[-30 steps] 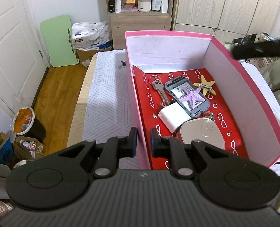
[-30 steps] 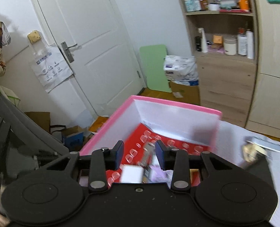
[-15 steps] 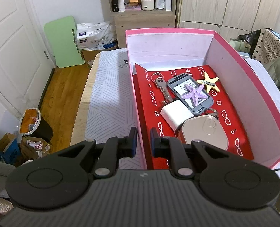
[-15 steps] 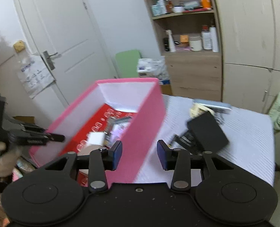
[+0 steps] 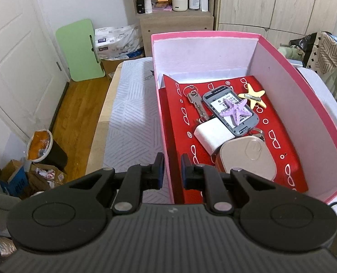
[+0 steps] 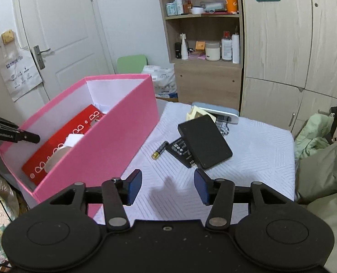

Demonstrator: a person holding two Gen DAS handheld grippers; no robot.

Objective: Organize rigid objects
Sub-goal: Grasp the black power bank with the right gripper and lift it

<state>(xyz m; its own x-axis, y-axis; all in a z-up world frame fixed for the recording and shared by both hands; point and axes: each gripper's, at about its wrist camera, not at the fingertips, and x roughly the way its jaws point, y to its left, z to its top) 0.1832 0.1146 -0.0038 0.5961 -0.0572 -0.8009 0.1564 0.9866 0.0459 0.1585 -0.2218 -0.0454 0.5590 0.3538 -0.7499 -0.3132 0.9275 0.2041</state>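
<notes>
Your left tongs [image 5: 170, 170] clamp the pink box [image 5: 166, 136] wall steady; right tongs [image 6: 167, 186], freshly spread and empty, face the black case [image 6: 204, 142] ahead.

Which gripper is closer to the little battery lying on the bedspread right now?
Right. The right gripper hovers open just short of the battery, nothing between its jaws. The left gripper is shut on the pink box wall, on the box's far side.
</notes>
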